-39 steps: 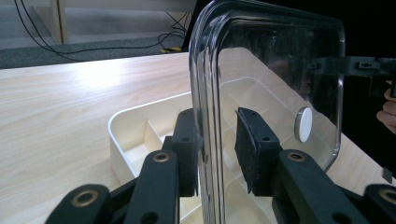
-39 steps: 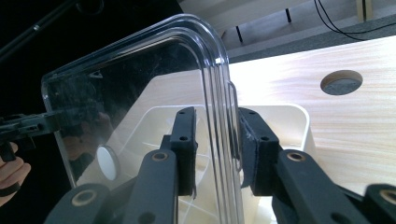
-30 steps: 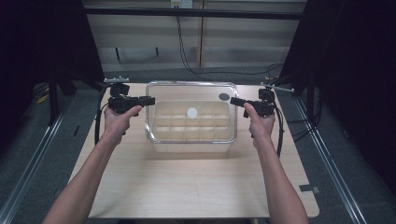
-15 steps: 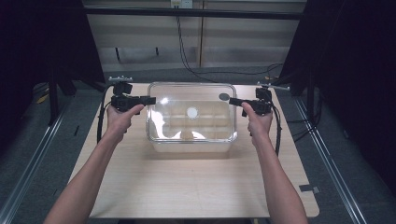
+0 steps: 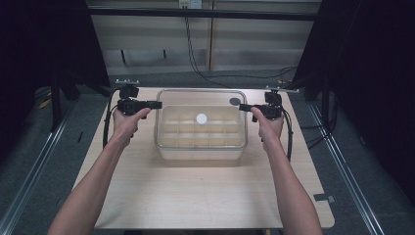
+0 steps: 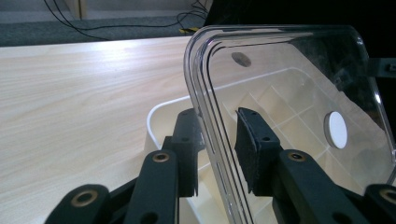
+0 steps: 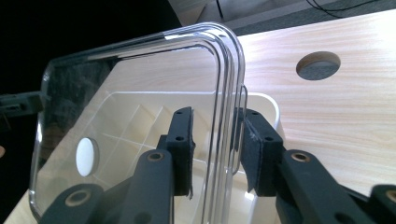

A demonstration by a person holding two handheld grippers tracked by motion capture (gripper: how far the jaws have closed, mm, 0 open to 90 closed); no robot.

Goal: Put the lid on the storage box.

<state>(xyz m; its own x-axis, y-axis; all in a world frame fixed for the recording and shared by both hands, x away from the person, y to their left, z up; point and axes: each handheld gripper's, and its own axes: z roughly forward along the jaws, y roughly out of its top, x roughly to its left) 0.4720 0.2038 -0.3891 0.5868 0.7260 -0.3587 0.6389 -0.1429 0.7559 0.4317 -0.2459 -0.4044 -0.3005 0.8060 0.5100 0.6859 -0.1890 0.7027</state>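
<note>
A person's two forearms reach over a pale wooden table [image 5: 205, 196], each hand holding a black two-jaw gripper. Between them, a clear rectangular plastic lid with rounded corners [image 5: 200, 98] is held raised and tilted above a white plastic tray divided into small compartments [image 5: 200, 139], which rests on the table near its far middle. A small white round disc [image 5: 201, 118] shows at the lid's centre, and also in the left gripper view [image 6: 336, 129] and the right gripper view [image 7: 87, 156].

Left gripper [image 5: 155, 104]: its jaws are closed on the lid's left rim; in the left gripper view [image 6: 215, 149] the rim passes between the two pads, one pad on each face of the lid [image 6: 289, 93], with the tray [image 6: 159, 119] below.

Right gripper [image 5: 243, 107]: its jaws clamp the lid's right rim; in the right gripper view [image 7: 215, 151] the pads bracket the stepped edge of the lid [image 7: 140, 70], above the tray [image 7: 266, 105].

A dark round hole in the tabletop [image 7: 318, 65] lies beside the tray's far right corner [image 5: 235, 101].
</note>
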